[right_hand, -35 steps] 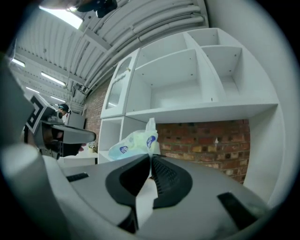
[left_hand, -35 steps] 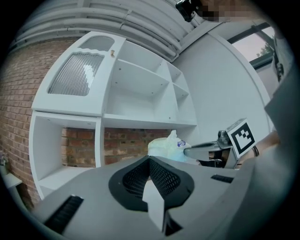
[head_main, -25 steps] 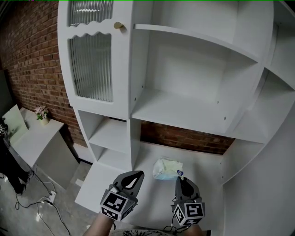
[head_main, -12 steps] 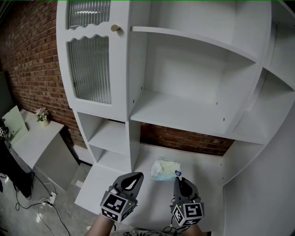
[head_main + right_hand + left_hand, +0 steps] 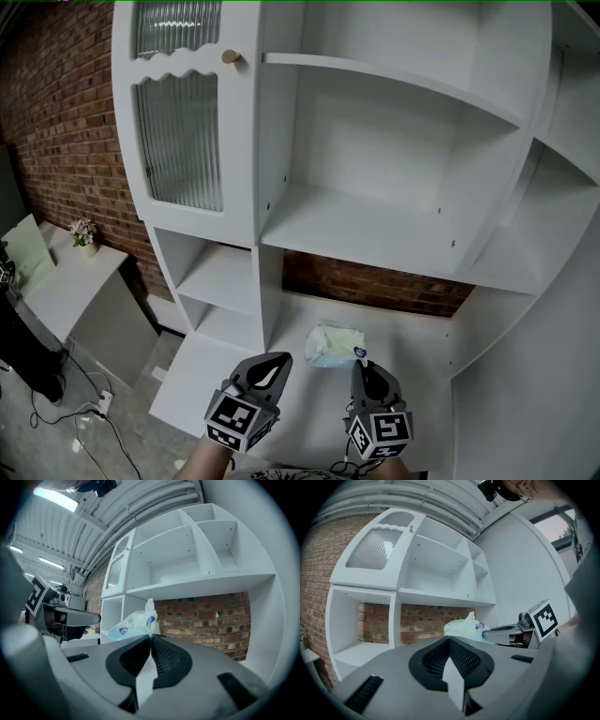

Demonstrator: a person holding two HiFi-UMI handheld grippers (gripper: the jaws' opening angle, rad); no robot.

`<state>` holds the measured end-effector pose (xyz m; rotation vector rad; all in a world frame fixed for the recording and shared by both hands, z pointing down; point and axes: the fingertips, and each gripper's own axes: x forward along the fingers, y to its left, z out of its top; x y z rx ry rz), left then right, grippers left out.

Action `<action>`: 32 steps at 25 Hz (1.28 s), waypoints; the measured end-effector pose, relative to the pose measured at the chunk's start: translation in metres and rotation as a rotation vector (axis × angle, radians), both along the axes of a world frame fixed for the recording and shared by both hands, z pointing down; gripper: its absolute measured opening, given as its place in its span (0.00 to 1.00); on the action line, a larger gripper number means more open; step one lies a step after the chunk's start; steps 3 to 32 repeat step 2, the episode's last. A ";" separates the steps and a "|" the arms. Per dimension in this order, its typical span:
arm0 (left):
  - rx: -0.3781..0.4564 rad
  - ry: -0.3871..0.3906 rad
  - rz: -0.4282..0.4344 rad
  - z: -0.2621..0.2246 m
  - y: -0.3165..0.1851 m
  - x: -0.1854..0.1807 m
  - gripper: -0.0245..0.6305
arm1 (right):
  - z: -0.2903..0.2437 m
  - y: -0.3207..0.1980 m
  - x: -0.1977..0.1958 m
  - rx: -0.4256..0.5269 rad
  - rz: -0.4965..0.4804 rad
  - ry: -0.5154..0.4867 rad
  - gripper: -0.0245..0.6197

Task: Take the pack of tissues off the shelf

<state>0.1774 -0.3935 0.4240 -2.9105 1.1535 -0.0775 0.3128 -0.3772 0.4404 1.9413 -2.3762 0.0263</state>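
The pack of tissues [image 5: 335,343] is a pale, crinkly plastic pack with a blue logo. It sits low over the white bottom shelf [image 5: 412,328] of the shelf unit. My right gripper [image 5: 361,367] is shut on the pack's near edge. In the right gripper view the pack [image 5: 132,623] stands right at the tip of the closed right gripper [image 5: 150,639]. My left gripper [image 5: 277,360] is shut and holds nothing, a little to the left of the pack. From the left gripper view, past the left gripper [image 5: 449,641], the pack [image 5: 464,626] shows beside the right gripper [image 5: 497,632].
The white shelf unit has a ribbed-glass door [image 5: 178,131] with a gold knob [image 5: 228,56] at upper left. Bare shelves [image 5: 375,230] run above, with a brick wall [image 5: 375,281] behind. A side table with a small flower pot [image 5: 84,234] and floor cables [image 5: 94,403] are at left.
The shelf unit has drifted slightly left in the head view. Both grippers and the pack keep nearly the same places, jaws still closed.
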 end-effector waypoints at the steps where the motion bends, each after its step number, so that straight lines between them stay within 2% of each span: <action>1: 0.000 0.000 -0.001 0.000 0.000 0.000 0.06 | 0.000 0.000 0.001 0.000 0.000 0.001 0.05; 32: 0.000 0.000 -0.001 0.000 -0.001 0.000 0.06 | 0.000 0.000 0.001 0.000 0.000 0.001 0.05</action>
